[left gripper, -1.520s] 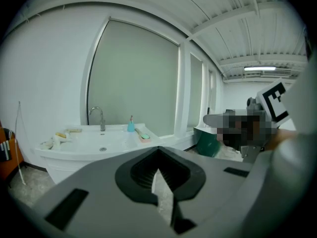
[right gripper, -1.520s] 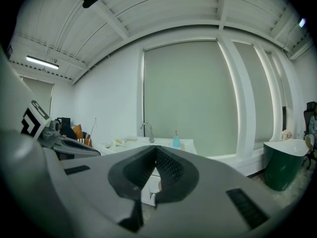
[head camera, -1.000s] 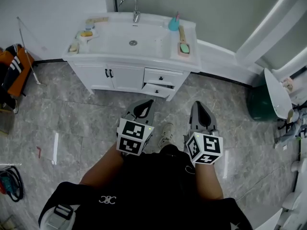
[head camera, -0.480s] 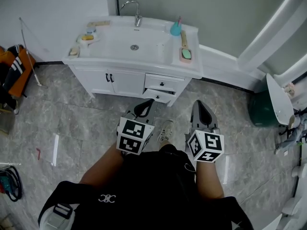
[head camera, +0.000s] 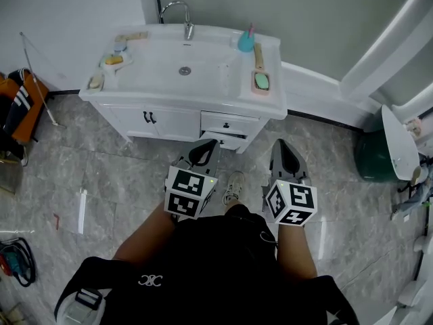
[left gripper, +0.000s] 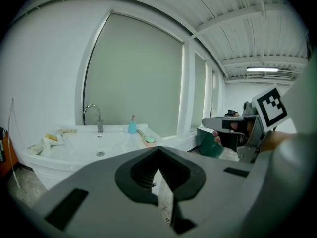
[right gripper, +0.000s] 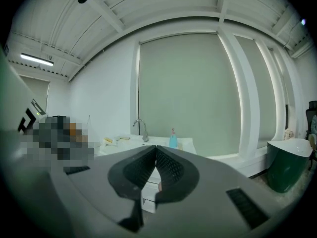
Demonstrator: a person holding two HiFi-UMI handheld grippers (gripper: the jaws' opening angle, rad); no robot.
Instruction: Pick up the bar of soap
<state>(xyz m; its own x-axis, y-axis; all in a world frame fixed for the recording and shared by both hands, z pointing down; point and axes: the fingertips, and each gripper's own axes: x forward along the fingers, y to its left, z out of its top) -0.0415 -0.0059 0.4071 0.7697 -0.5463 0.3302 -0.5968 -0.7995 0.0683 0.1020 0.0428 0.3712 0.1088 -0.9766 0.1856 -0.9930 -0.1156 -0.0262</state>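
Both tools are held low in front of the person, above the floor (head camera: 101, 175), jaws pointing forward at the washstand. The left tool (head camera: 201, 154) is clenched: in the left gripper view its jaws (left gripper: 158, 151) meet at the tips with nothing between them. The right tool (head camera: 285, 156) is likewise clenched and empty, its ribbed pads closed against each other in the right gripper view (right gripper: 156, 148).

The bar of soap (head camera: 113, 60), a small yellow block, rests in a white dish (head camera: 106, 64) at the left end of the white surface (head camera: 183, 100). It lies left of the basin (head camera: 206, 59) and forward of the tap (head camera: 177, 9). It appears as a yellow speck at the far left of the left gripper view (left gripper: 51, 137).

The soap lies ahead and to the left of both tools, well apart from either, and higher than both. The left tool is the nearer, standing almost in line with the surface's left half. The right tool faces the right half, so a reach from it would cross the basin. The soap's long axis seems to run across the head view, roughly parallel to the surface's front edge, though it is too small to be sure. By this judgement the approach has not yet begun. The jaws must be released before they can close across the bar's short side.
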